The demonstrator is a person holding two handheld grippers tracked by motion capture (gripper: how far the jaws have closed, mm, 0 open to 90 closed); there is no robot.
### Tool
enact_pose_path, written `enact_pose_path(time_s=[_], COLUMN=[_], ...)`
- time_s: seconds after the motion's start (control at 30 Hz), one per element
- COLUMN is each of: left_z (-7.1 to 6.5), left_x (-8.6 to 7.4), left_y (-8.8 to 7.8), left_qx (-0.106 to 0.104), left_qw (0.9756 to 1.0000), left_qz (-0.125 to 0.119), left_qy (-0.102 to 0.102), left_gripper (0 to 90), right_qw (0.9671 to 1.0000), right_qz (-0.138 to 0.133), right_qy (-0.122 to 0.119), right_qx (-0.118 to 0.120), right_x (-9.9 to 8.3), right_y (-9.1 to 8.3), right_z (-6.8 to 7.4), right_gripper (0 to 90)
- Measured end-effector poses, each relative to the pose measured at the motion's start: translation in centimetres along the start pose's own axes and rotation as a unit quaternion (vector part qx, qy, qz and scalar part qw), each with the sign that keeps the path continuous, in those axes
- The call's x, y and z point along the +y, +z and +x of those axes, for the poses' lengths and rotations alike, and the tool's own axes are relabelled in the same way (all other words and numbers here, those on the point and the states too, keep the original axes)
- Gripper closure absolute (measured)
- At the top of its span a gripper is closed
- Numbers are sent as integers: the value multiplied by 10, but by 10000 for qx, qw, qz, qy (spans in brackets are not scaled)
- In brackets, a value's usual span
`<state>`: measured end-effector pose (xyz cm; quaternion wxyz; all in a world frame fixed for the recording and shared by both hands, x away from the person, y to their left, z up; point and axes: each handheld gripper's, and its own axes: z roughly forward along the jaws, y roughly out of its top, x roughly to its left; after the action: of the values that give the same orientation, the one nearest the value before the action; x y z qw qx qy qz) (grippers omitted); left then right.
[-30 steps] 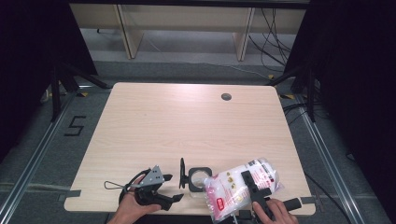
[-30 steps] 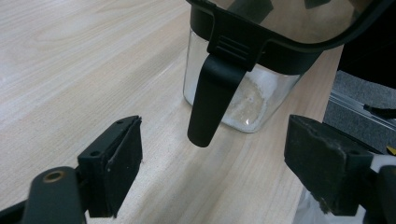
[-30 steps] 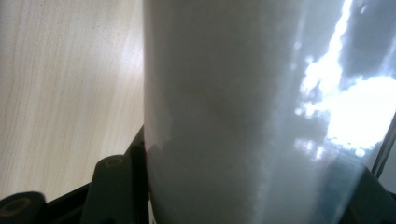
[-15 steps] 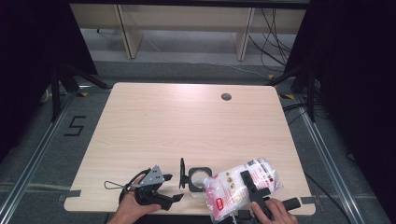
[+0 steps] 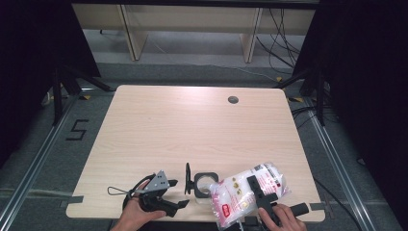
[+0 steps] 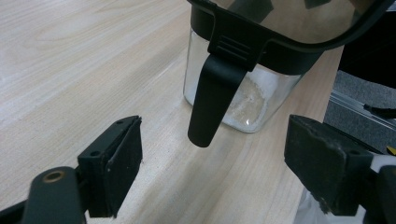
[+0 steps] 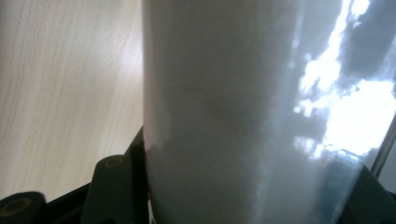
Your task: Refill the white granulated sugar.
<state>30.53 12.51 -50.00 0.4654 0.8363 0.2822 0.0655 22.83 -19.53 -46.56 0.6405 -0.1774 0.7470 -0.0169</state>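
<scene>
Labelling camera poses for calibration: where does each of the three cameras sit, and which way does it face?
High view: above the person's edge, facing forward and down on the table; both hands, left gripper, right gripper.
Left gripper view: on that gripper, looking along its open jaws at the glass jar and its open lid's latch.
Right gripper view: on that gripper, close against the white bag between its jaws.
Shared: high and left gripper views both show the jar.

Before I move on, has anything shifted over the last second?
Nothing visibly changed. The right gripper stays clamped on the white bag beside the glass jar, whose lid stands open; the left gripper still waits with open jaws near the jar.
</scene>
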Motion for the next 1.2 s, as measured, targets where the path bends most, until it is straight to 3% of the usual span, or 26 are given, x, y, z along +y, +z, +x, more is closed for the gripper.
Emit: enact_pose_path(time_s=[0.1,0.17,0.2,0.3,0.43,0.5,0.53,0.57,0.67,0.7,0.73,0.8,0.83,0.97,1.0,1.07,1.2], left_z=[0,-1,0,-1,0,-2,0,0,-2,1,-1,0,-2,0,-2,1,-1], left_x=[0,0,0,0,0,0,0,0,0,0,0,0,0,0,0,0,0], left_y=[0,1,0,0,0,1,0,0,1,-1,0,0,1,-1,1,0,1], left_qx=[-13,-50,-8,-40,1,-43,10,-1,-40,15,-25,36,-24,31,-40,-4,-47], left_qw=[10000,9999,10000,10000,10000,9998,10000,10000,9999,10000,10000,10000,9999,10000,9999,10000,9999], left_qz=[-27,-115,-10,-62,-7,-127,-12,-41,-129,10,-74,-27,-136,-15,-125,-17,-130], left_qy=[-17,-84,-2,-41,1,-131,21,-3,-96,43,-43,-3,-93,30,-102,32,-71], left_gripper=[190,190,190,190,190,190,190,190,190,190,190,190,190,190,190,190,190], right_qw=[10000,9998,9998,10000,10000,10000,10000,10000,9999,9995,9999,9999,9999,9999,9999,9999,10000], right_qz=[-52,63,69,-35,-20,-27,12,-41,0,-8,-46,-44,-45,-24,-32,-32,-39], right_qy=[36,204,178,-1,16,38,47,53,155,319,130,111,101,130,124,128,-8], right_qx=[-54,1,-11,-72,-43,-47,17,-45,57,16,29,9,1,17,13,14,-45], right_x=[-1,-2,-2,-1,-1,-1,0,-1,-2,-2,-2,-2,-3,-2,-3,-3,-3], right_y=[1,-1,-1,0,-1,0,-1,-1,-1,-1,0,-1,-1,-1,-1,-1,-2], right_z=[1,4,3,0,0,0,0,0,1,4,1,1,0,1,1,1,-1], right_gripper=[444,444,443,443,444,444,444,444,444,444,445,445,445,445,445,445,445])
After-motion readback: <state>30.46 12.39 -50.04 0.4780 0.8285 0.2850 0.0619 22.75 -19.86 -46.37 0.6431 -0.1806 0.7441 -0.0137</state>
